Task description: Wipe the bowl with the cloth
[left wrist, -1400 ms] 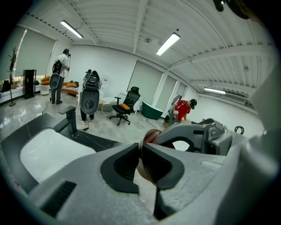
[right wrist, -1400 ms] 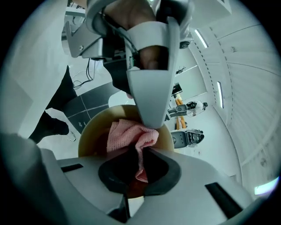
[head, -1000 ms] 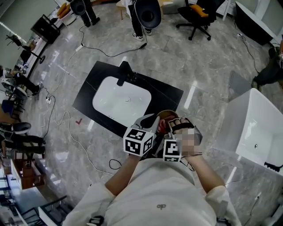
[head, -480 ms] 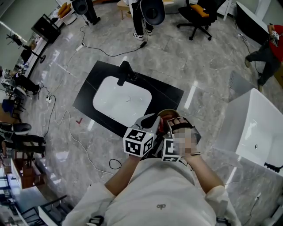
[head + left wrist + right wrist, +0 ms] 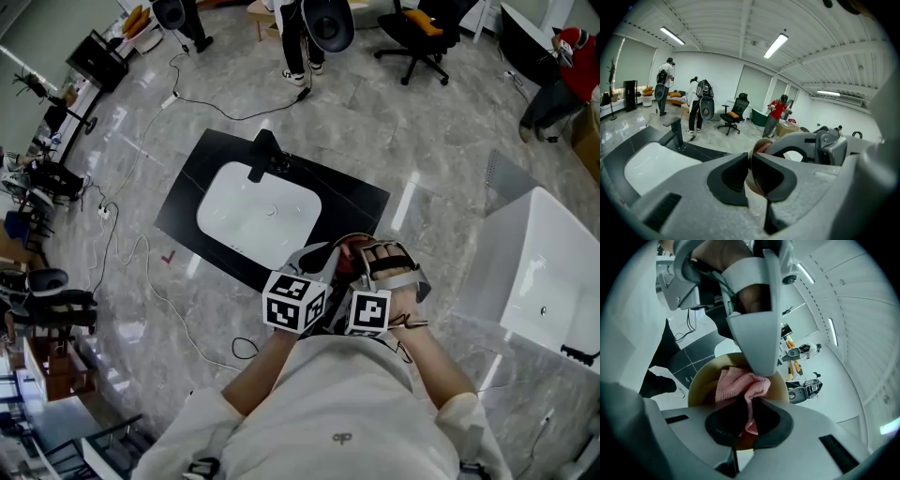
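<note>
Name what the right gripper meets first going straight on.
Probably the inside of the tan round bowl, just past the pink woven cloth that the right gripper clamps; depth is unclear.

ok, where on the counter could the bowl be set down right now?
Free: the black counter right of the basin, out to its right corner; the white basin is bare too. Crowded: the faucet behind the basin, and the near edge, where the left gripper clamps the bowl and the right gripper the cloth.
</note>
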A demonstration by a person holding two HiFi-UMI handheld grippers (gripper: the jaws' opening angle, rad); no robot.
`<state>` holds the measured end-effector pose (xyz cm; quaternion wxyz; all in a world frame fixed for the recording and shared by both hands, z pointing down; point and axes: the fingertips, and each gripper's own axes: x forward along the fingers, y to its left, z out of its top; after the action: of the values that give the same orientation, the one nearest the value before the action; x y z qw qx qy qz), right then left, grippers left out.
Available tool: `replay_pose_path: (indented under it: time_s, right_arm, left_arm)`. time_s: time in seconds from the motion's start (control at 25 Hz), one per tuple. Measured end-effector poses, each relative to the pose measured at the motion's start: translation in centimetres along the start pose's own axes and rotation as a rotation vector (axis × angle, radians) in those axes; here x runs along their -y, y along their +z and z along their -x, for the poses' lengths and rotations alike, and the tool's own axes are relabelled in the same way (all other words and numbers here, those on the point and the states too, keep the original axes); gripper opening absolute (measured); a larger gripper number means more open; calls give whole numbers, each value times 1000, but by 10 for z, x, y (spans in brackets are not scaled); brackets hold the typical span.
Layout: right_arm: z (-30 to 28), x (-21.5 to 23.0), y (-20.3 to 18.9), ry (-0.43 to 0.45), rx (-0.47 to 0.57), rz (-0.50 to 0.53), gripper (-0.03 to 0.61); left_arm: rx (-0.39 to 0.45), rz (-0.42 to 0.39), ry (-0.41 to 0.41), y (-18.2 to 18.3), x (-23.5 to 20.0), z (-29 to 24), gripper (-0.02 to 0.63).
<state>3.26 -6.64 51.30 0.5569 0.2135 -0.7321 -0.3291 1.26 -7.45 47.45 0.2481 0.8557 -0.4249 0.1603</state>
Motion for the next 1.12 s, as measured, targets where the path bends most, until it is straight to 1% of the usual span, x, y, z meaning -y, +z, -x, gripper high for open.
replay_pose_path:
  time_s: [0.08, 0.2, 0.28, 0.36, 0.52, 0.6, 0.8, 0.88, 0.96, 1.0, 1.04, 1.12]
  right_arm:
    - [0, -10, 0, 39, -7, 16, 15]
    - [1, -36, 4, 167, 12, 37, 15]
    - [4, -50, 8, 241, 38, 31, 15]
    - [9, -56, 12, 301, 74, -23, 15]
    - [21, -53, 18, 403, 167, -182, 15]
    - [27, -53, 18, 438, 198, -214, 15]
    - [37, -45, 9, 487, 247, -292, 15]
    - [44, -41, 7, 502, 280, -351, 15]
    - [52, -32, 6, 488, 329, -434, 15]
    - [56, -23, 6, 455, 363, -481, 15]
    - [59, -12, 6, 401, 406, -531, 15]
    - [68, 17, 4, 252, 524, -653, 15]
  left_arm:
    - [-4, 4, 6, -1, -1, 0, 31]
    - [-16, 2, 8, -3, -5, -1, 31]
    - [-40, -22, 5, -8, -4, -3, 31]
    - [-57, -45, 11, -14, -5, -4, 31]
    - [-60, -40, 25, -17, -10, -3, 31]
    - [-60, -36, 31, -17, -12, -3, 31]
    - [-57, -13, 43, -18, -18, -4, 31]
    - [-59, -8, 54, -20, -21, -5, 30]
    - [-61, 1, 62, -22, -24, -5, 29]
    - [-61, 7, 66, -22, -26, -5, 28]
    - [-59, 13, 69, -22, -28, -4, 27]
    - [-57, 21, 74, -21, -32, -3, 27]
